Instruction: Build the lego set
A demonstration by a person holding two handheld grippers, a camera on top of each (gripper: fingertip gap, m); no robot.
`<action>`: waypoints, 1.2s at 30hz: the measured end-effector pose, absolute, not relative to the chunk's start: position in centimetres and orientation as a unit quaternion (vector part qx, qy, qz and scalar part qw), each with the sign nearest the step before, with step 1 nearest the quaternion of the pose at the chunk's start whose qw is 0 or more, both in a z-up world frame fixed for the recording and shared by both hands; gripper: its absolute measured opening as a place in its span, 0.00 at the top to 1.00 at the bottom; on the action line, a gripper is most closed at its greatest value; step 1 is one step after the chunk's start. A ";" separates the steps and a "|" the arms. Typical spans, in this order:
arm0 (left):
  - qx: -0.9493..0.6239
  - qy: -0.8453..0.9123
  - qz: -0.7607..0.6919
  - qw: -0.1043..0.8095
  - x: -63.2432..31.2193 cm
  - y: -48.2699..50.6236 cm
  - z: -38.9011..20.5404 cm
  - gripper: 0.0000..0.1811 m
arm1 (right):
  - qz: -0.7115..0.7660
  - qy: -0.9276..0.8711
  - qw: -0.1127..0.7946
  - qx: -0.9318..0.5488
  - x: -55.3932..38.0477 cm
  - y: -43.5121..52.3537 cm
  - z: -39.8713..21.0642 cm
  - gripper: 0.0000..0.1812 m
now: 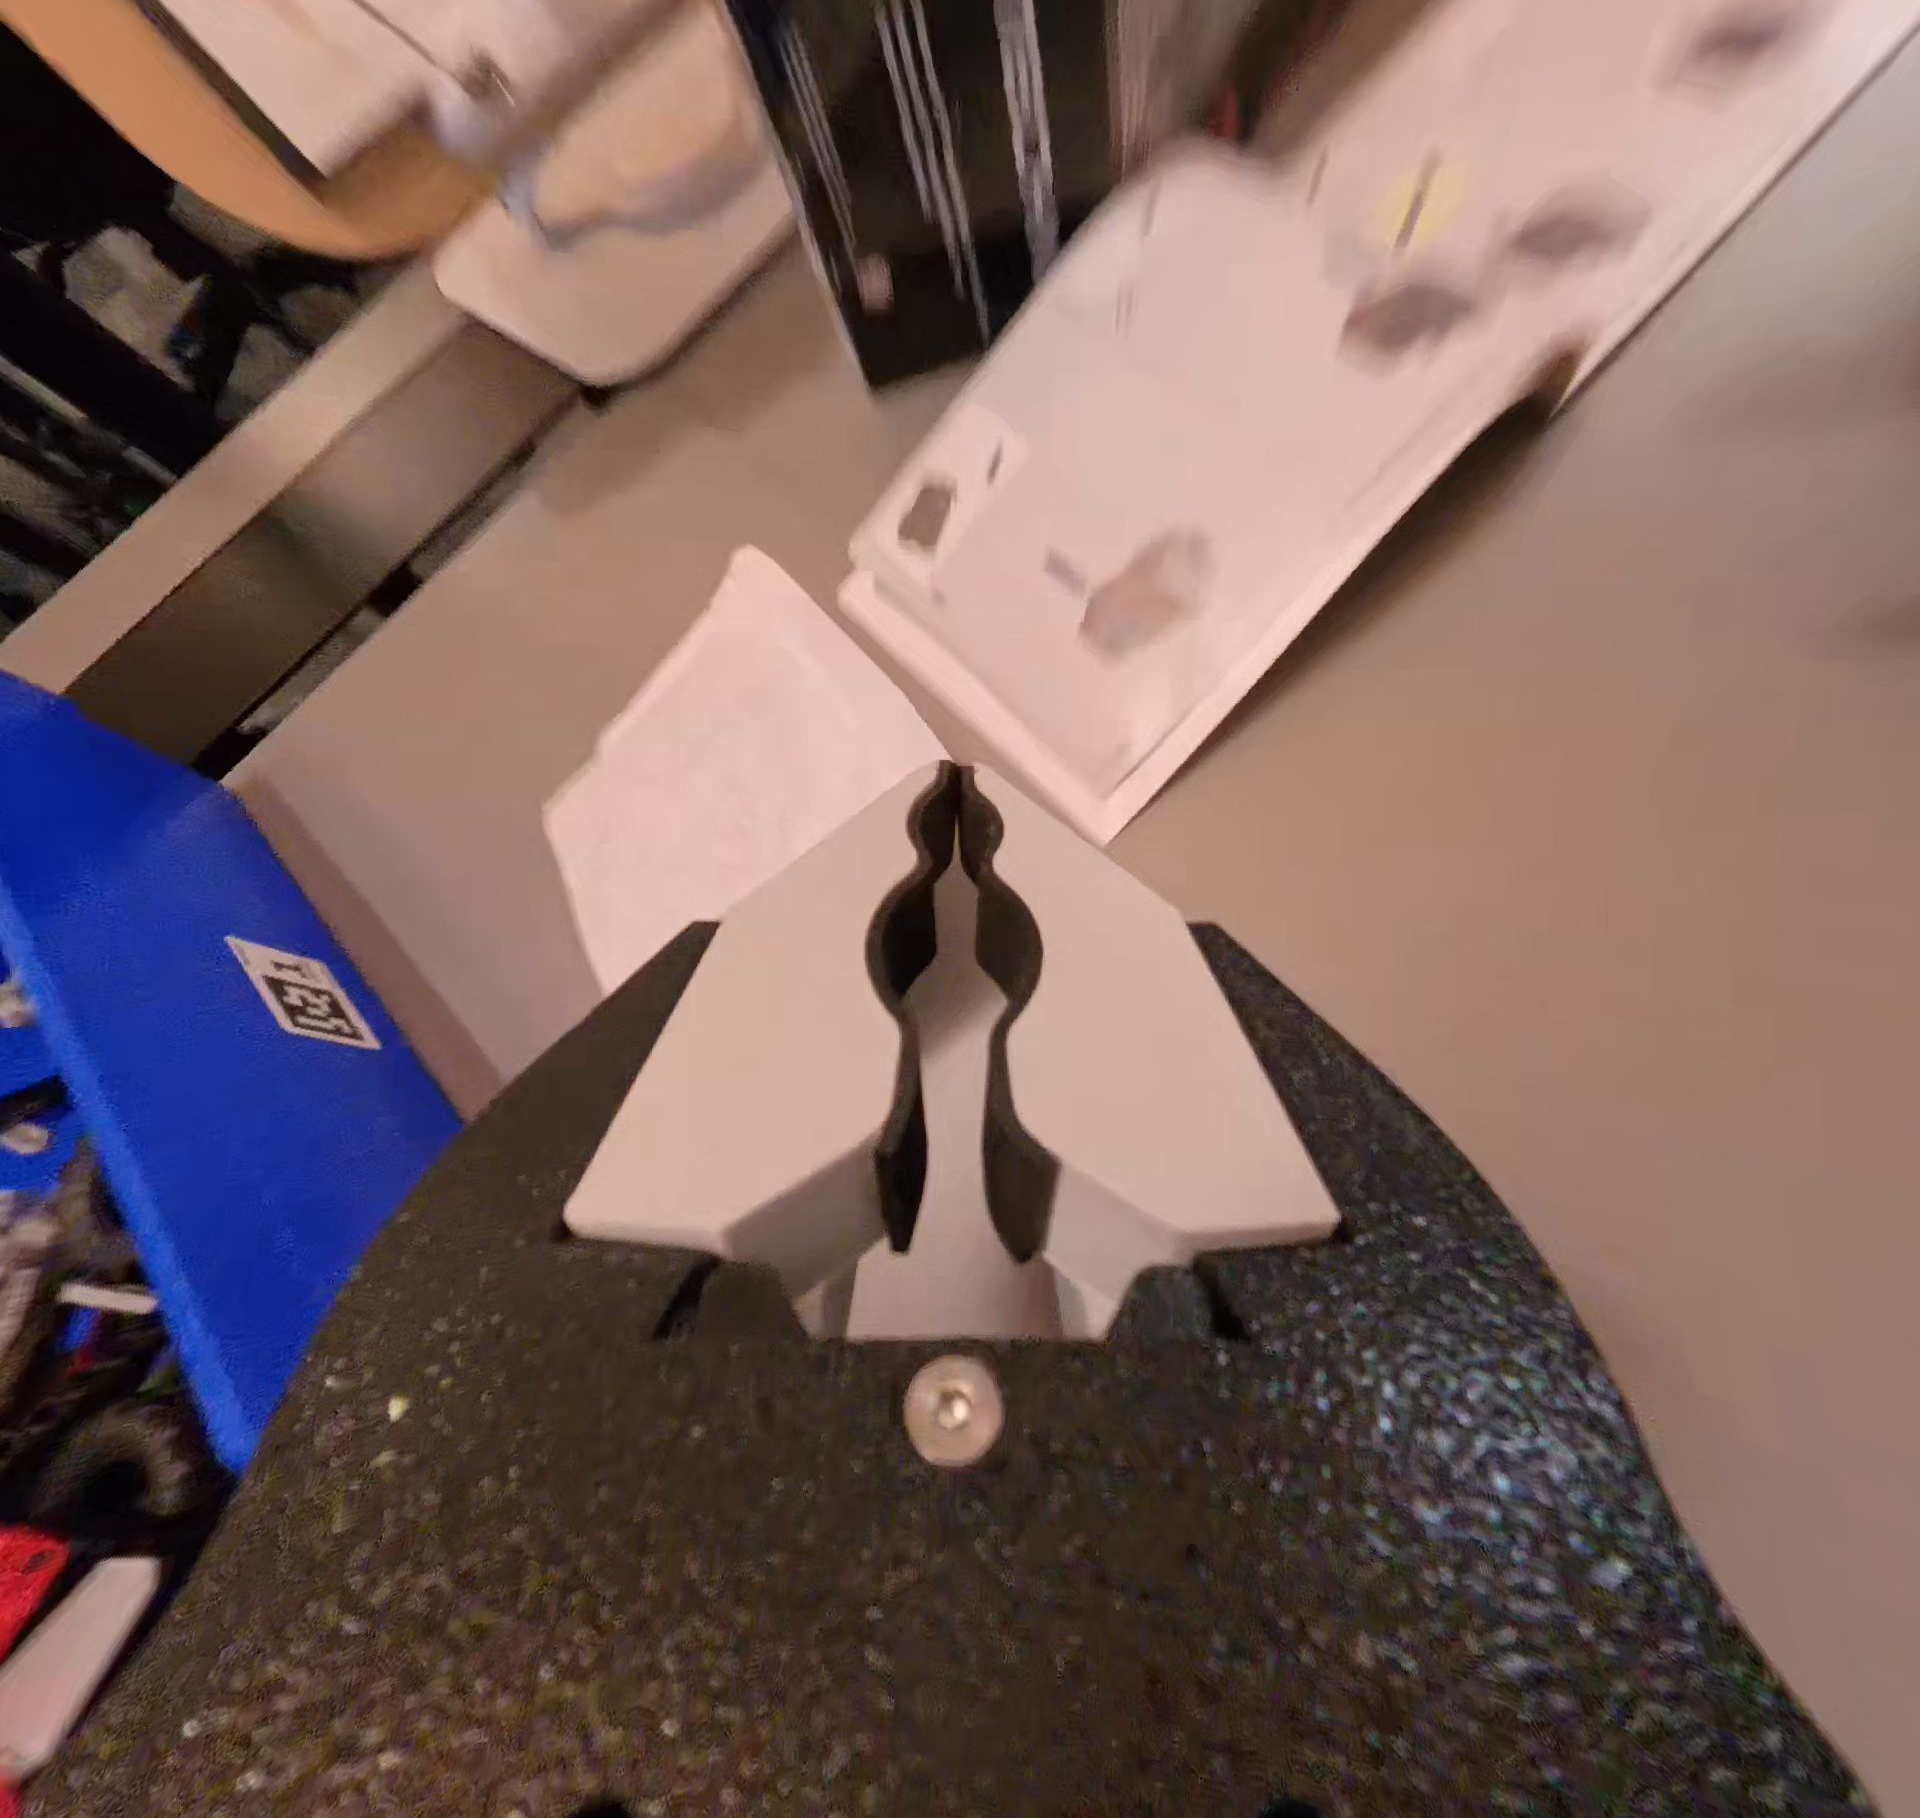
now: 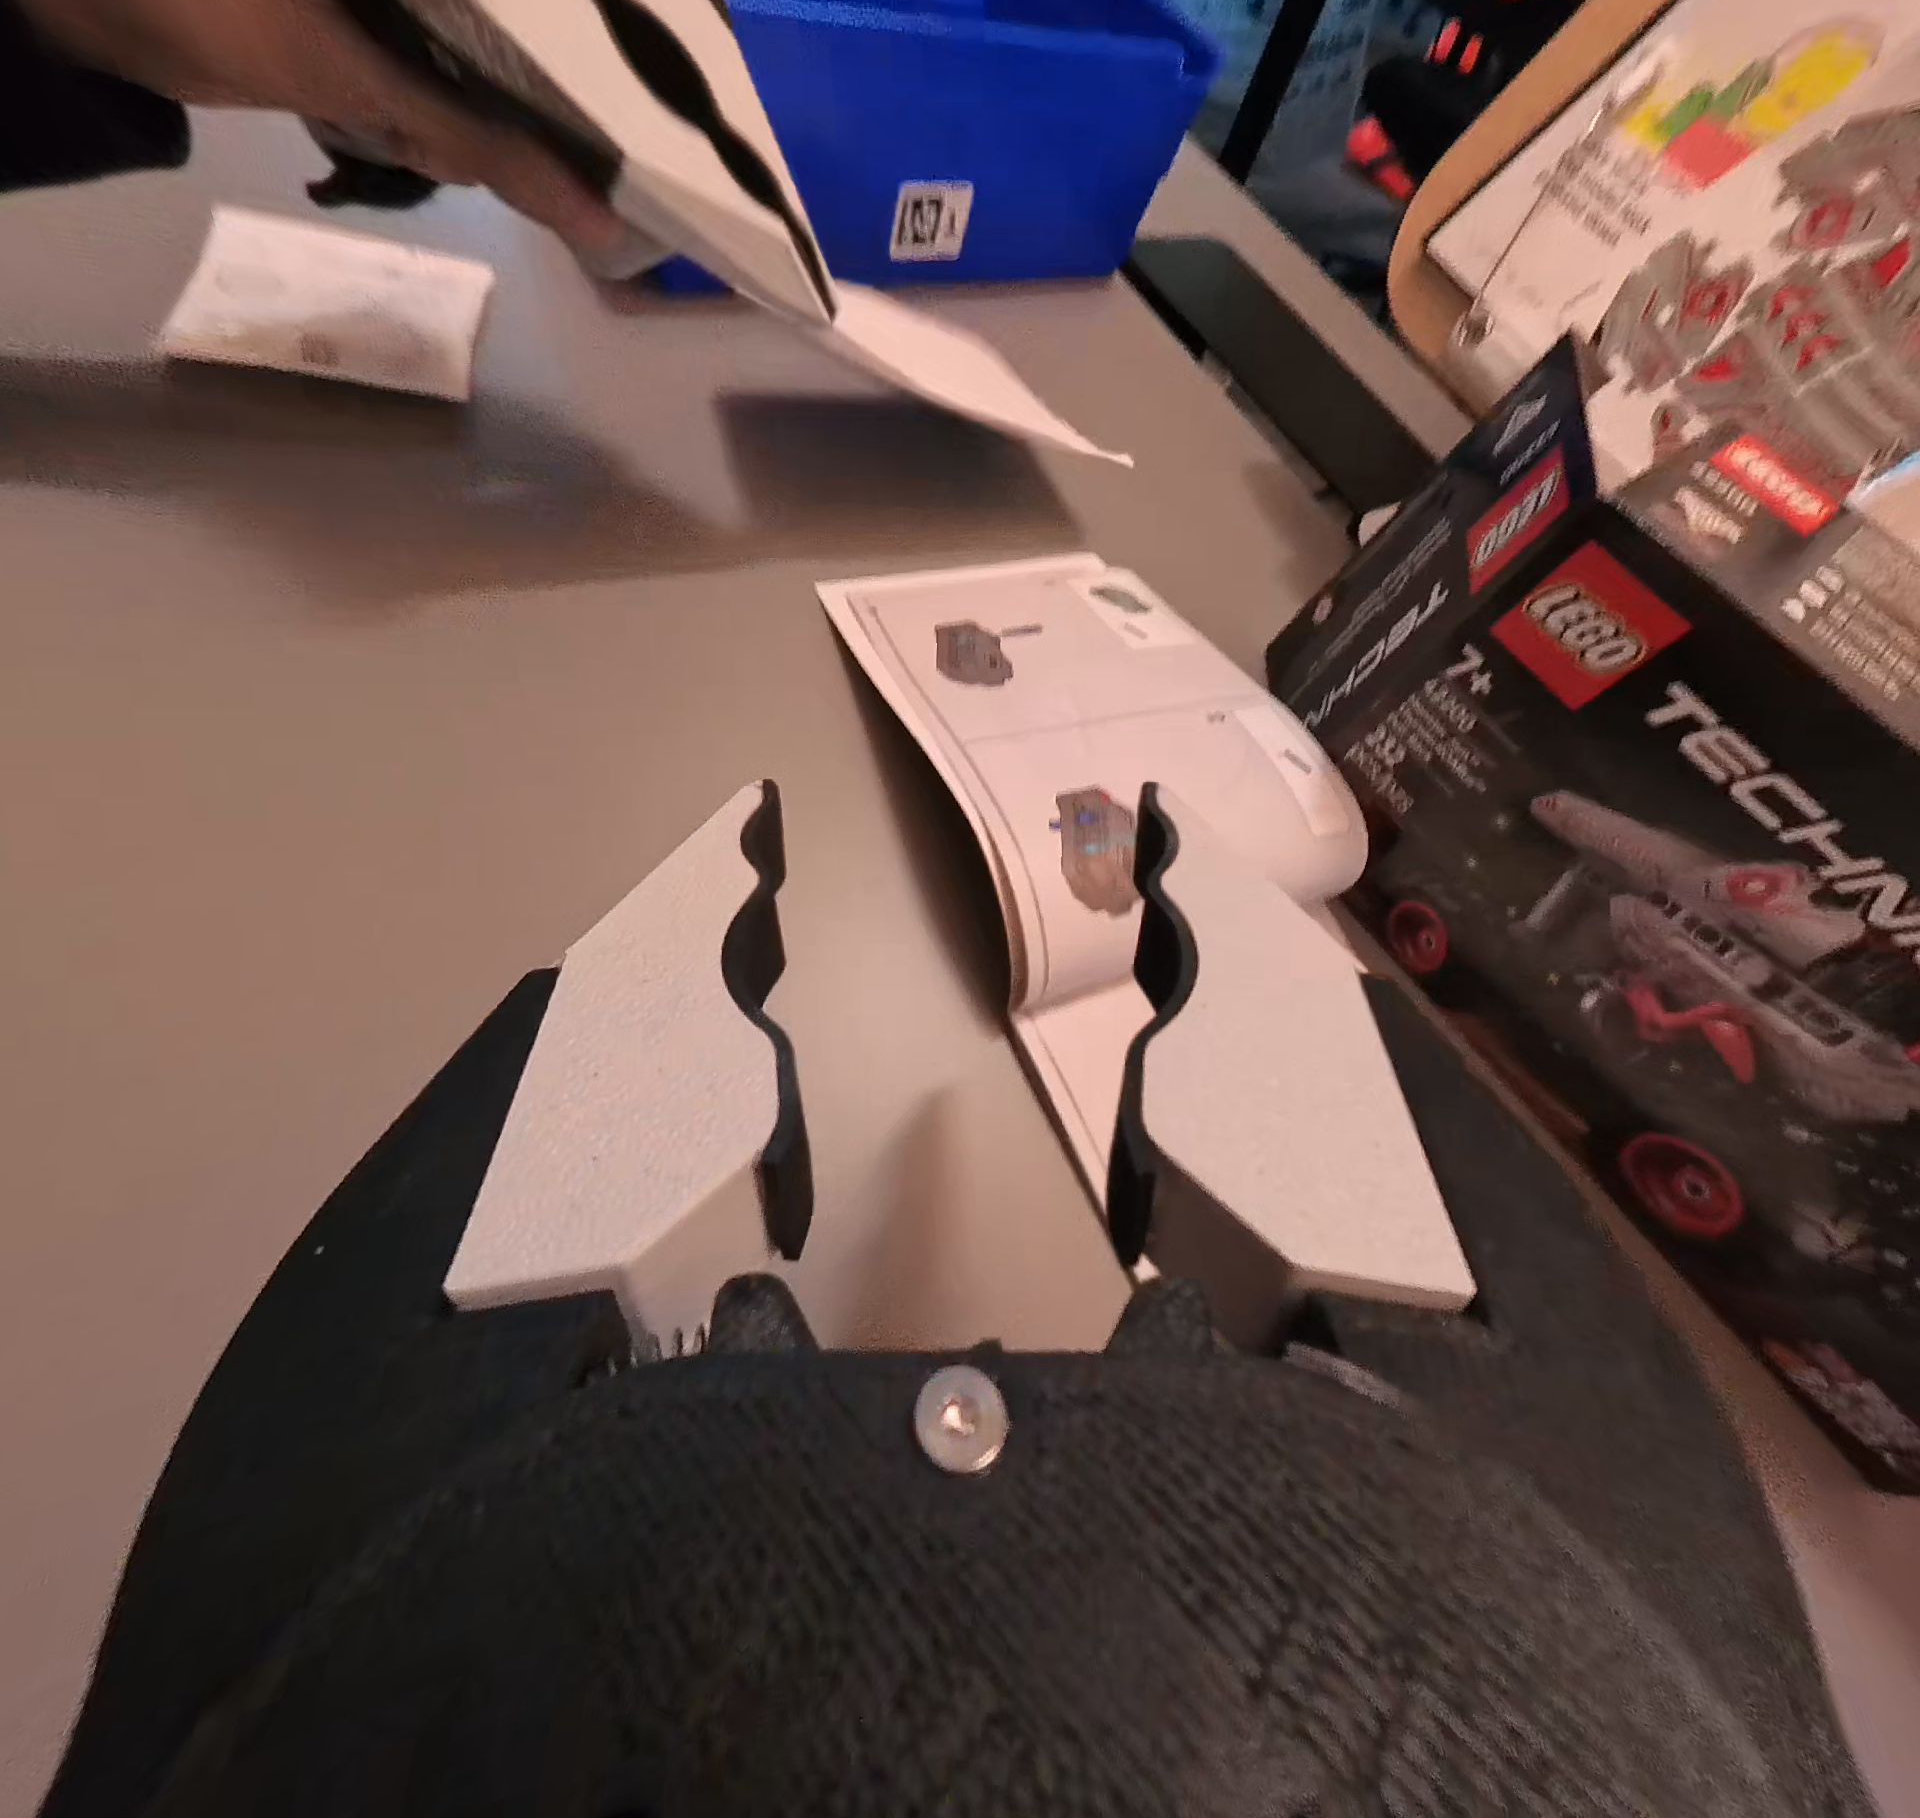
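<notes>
My left gripper point(image 1: 958, 781) is shut, and its pads pinch the edge of a white paper sheet point(image 1: 717, 760). The right wrist view shows the same gripper point(image 2: 826, 308) at the top left holding that sheet point(image 2: 977, 386) above the table, where it casts a shadow. My right gripper point(image 2: 956, 802) is open and empty, low over the grey table point(image 2: 416, 729). Its right finger point(image 2: 1164, 885) hangs over the curled open instruction booklet point(image 2: 1091, 719). The booklet also shows in the left wrist view point(image 1: 1195, 480), blurred, ahead and to the right.
A black Lego box point(image 2: 1621, 833) lies on its side right of the booklet and shows ahead in the left wrist view point(image 1: 914, 158). A blue bin point(image 2: 966, 95) stands at the back. A white paper bag point(image 2: 327, 303) lies at the far left. A person's hand point(image 2: 208, 2) holds the left gripper. The grippers' ends are close to 20 cm from one another.
</notes>
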State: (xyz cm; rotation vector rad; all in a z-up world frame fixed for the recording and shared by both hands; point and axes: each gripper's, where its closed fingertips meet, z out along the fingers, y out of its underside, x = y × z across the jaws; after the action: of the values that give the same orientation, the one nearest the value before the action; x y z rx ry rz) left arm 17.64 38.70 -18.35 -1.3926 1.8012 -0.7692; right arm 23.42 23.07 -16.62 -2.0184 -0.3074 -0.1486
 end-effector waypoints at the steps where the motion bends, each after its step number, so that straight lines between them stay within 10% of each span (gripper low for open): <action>1: -0.546 0.674 -0.350 0.353 17.2 38.1 -16.1 1.00 | -0.058 -0.132 0.535 -0.833 23.2 23.5 -16.2 0.63; 6: -0.528 0.597 -0.554 0.241 13.2 35.7 -9.2 1.00 | 0.013 -0.124 0.579 -0.806 22.4 26.3 -16.1 0.48; 12: -0.530 0.616 -0.569 0.126 8.5 35.2 -14.6 1.00 | 0.155 -0.145 0.511 -0.833 17.9 26.5 -19.5 0.55; 27: -0.656 0.547 -0.469 0.225 9.0 38.2 -17.5 1.00 | 0.238 -0.191 0.465 -0.831 9.6 28.4 -22.1 0.52; 29: -0.675 0.533 -0.454 0.232 8.8 39.0 -17.8 1.00 | 0.290 -0.193 0.450 -0.822 8.3 28.1 -22.2 0.70; 33: -0.703 0.498 -0.444 0.247 8.3 40.0 -18.0 1.00 | 0.295 -0.192 0.462 -0.814 7.7 28.0 -21.7 0.64; 36: -0.707 0.491 -0.444 0.249 7.9 40.1 -18.2 1.00 | 0.308 -0.176 0.477 -0.804 7.4 28.9 -21.2 0.82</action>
State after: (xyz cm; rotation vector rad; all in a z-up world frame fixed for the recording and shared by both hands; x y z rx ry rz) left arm 7.91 40.12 -18.18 -1.9250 1.3379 -1.2095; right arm 7.37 28.92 -21.16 -1.9640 -0.4297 0.7533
